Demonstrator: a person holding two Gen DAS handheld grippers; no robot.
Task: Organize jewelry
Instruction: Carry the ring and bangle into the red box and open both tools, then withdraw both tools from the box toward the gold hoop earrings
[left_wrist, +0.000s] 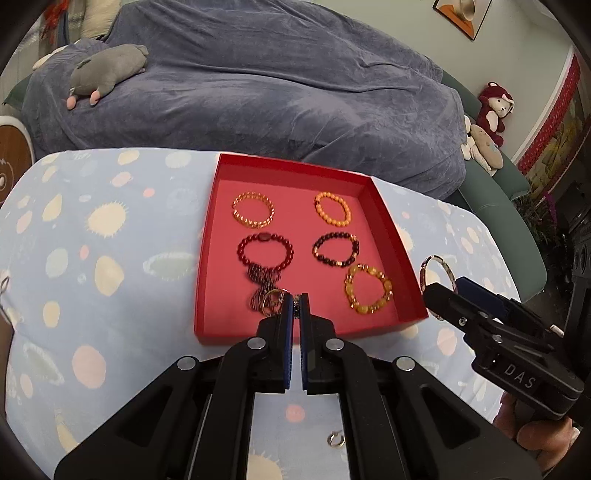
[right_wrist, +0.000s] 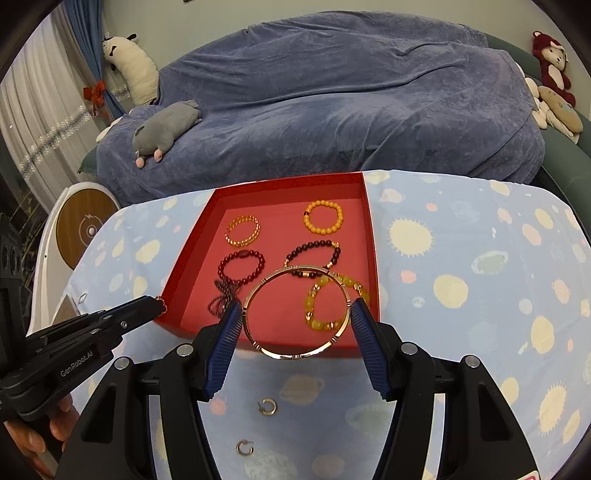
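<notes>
Your right gripper (right_wrist: 295, 314) is clamped across a rose-gold bangle (right_wrist: 297, 312), one blue pad on each side of the hoop, which hangs above the near edge of the red tray (right_wrist: 371, 236); your left gripper (left_wrist: 295, 301) has its jaws pressed together on a small gold ring (left_wrist: 274, 302), held just left of the tips over the tray's near-left part; inside the tray lie five beaded bracelets, among them the yellow one (right_wrist: 334, 302) in the near-right corner and the dark red one (left_wrist: 266, 251) nearer the left wall; two small hoop earrings (right_wrist: 267, 407) lie on the planet-print tablecloth (right_wrist: 480, 258), short of the tray's near edge.
</notes>
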